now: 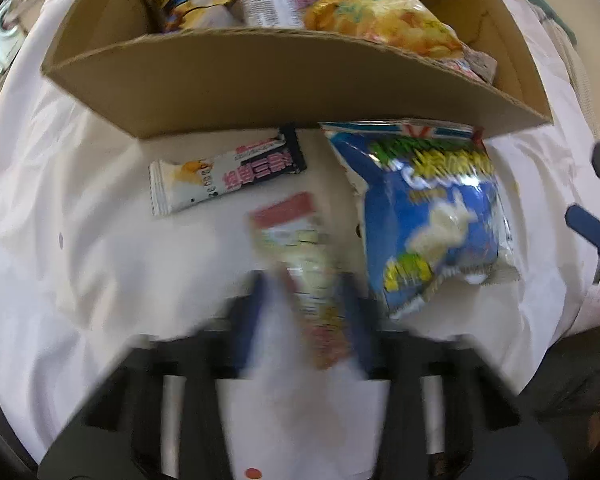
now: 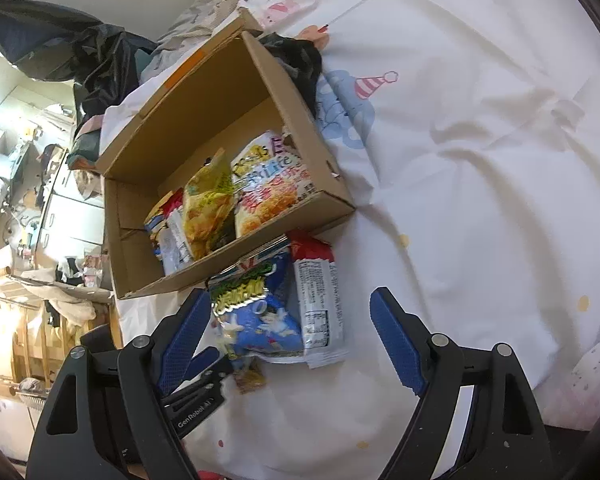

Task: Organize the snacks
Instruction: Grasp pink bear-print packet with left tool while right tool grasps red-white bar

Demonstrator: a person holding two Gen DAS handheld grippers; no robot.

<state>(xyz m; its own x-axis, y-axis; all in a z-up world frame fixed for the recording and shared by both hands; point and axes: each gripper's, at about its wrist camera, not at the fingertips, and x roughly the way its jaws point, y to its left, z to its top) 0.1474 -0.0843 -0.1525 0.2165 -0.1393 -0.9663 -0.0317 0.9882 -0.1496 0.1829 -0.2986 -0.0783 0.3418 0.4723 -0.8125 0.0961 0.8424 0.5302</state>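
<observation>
Working over a rumpled white bed sheet (image 2: pixel 480 160) printed with small cartoon shapes, with a cluttered room showing beyond its edge in the right wrist view. Keeping the open cardboard box (image 1: pixel 260 92) at the far side of the sheet, already carrying several bags and lying straight ahead of the left gripper (image 1: pixel 306 280). Leaving the blue bag (image 1: pixel 432 216) flat on the sheet, its top edge touching the box's near wall and its long axis running from the box back toward the camera. Leaving the white-and-black bar (image 1: pixel 224 176) lying crosswise, near the same wall, its dark end nearest the box. Straddling the narrow packet (image 1: pixel 288 224) with the left fingers (image 1: pixel 256 304), one on each long edge near its close end, so taking it across its short width. Reading that packet's long axis as running away along the fingers' own line, red end pointing toward the box and leaning slightly left. Drawing the left fingers in close about it, though the blur is hiding whether the pads are actually pressing, so not being able to tell. Hovering the right gripper (image 2: pixel 292 296) with fingers spread wide and holding nothing, above the blue bag and so farther from the narrow packet. Judging the left hand the one placed for carrying the packet forward over the near wall.
</observation>
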